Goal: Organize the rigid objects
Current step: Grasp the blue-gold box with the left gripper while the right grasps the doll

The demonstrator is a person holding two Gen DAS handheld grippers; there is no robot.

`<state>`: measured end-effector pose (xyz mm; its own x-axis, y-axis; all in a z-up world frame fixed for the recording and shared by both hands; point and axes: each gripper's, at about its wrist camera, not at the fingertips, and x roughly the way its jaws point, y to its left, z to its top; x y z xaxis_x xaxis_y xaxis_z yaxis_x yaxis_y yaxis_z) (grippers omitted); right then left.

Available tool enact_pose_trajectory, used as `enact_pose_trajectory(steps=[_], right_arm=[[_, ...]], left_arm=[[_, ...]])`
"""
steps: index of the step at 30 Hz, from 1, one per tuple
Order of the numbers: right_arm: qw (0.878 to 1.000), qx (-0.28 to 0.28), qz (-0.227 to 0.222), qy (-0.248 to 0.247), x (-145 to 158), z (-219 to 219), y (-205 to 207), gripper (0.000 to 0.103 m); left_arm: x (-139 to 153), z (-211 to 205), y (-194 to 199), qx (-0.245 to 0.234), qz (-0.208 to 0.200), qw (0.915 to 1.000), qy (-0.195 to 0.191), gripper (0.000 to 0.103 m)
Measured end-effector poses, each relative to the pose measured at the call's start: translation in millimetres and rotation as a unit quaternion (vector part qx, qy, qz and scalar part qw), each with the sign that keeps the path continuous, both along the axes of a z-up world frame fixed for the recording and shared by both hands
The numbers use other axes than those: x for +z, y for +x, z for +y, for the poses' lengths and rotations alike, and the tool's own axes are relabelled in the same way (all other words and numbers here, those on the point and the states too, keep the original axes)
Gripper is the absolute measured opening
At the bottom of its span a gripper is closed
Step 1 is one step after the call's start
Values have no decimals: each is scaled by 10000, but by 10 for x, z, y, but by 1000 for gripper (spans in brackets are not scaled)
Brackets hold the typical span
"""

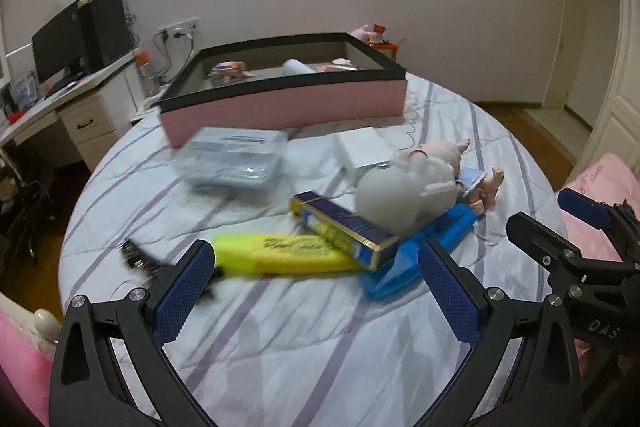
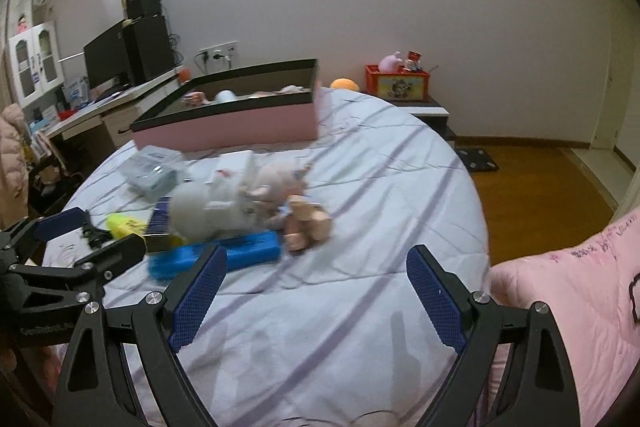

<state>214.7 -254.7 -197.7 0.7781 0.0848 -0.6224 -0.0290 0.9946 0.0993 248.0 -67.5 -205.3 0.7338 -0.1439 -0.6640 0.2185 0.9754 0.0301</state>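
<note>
Left hand-held gripper [image 1: 316,291] wide open, empty, right hand-held gripper [image 2: 316,297] likewise, above bed [image 2: 360,155]

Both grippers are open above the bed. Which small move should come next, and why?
Probably ease the left gripper forward onto the yellow marker: it lies nearest, just beyond the open jaws, with its near end free. The blue-gold box leans on its far end, so grip near the cap side.

A bed [image 1: 280,347] holds a cluster of items at its middle: a doll [image 1: 436,171] lies on a flat case [image 1: 416,259], a narrow box [image 1: 344,227] leans across a long bar [image 1: 280,255] to its left. Behind them sits an open-topped box [image 1: 288,107] with small things inside
</note>
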Motion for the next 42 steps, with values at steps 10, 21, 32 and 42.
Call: enact_pose_trajectory(steps=[10,21,32,42], right_arm=[[9998,-13,87,178,-86,-148,148,93],[9998,-28,205,19,-118,-24,371,93],[9940,550,913,-247,-237,130,885,92],[9908,960,856,-420,-237,279,965,48]], left_arm=[[-118,82,279,88,191,9998,36,86],[-159,66,448,-105,391,9988,269,66],[-220,84,638,-257,670,9973,154,30],[-228,167,667,-282,740,9968,-65,21]])
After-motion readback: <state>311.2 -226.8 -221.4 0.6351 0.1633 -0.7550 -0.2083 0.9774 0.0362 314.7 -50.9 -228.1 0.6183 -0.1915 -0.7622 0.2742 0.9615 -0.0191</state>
